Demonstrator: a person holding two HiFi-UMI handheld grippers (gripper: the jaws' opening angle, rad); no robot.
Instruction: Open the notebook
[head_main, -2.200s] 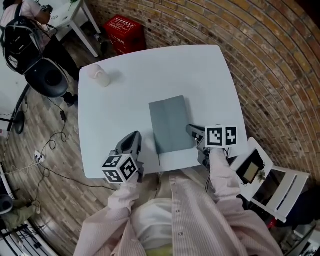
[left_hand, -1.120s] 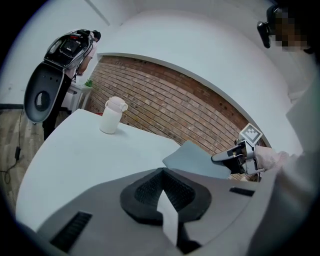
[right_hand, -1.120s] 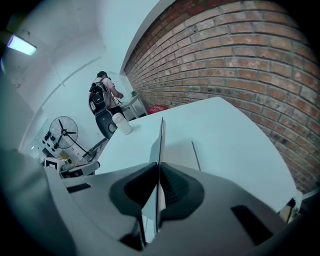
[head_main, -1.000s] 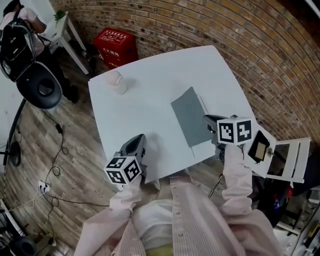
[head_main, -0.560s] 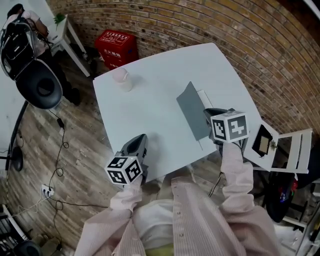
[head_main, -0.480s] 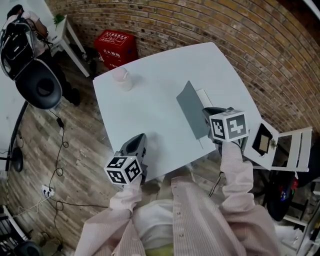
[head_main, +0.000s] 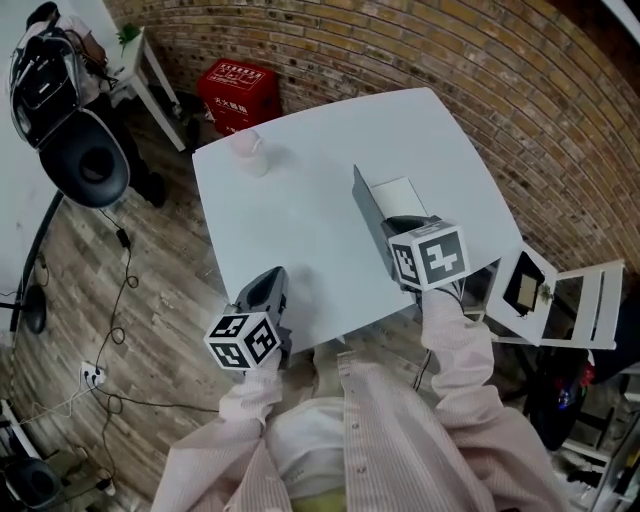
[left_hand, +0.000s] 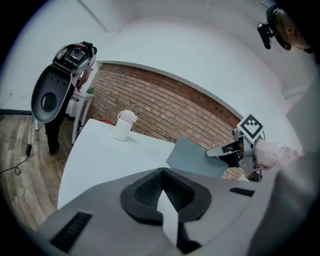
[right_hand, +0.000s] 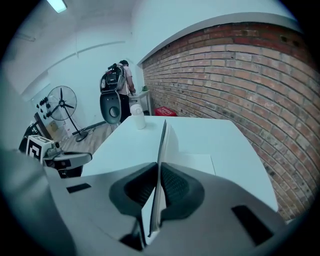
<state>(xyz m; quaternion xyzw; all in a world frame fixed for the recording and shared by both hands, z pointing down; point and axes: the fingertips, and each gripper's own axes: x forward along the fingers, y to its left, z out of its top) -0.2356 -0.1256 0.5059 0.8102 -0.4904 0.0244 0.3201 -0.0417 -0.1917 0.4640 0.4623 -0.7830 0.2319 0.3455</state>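
Observation:
The notebook lies on the white table (head_main: 300, 220), right of its middle. Its grey cover (head_main: 368, 215) stands nearly upright, and a white page (head_main: 398, 193) shows beside it. My right gripper (head_main: 398, 232) is shut on the cover's near edge. In the right gripper view the cover (right_hand: 162, 145) runs edge-on between the pads of that gripper (right_hand: 156, 192). My left gripper (head_main: 268, 283) hovers at the table's near-left edge, away from the notebook, shut with nothing in it (left_hand: 165, 200). From the left gripper view the raised cover (left_hand: 192, 157) and the right gripper (left_hand: 220, 151) show at the right.
A white cup (head_main: 246, 148) stands near the table's far-left corner. A brick wall runs behind and to the right. On the floor are a red crate (head_main: 238, 88), a black chair (head_main: 85, 160) and a white folding stand (head_main: 560, 305). A person stands at the far left.
The right gripper has swung the grey cover up from lying flat to nearly upright and moved it leftward, baring a white page. The left gripper stays by the table's near edge.

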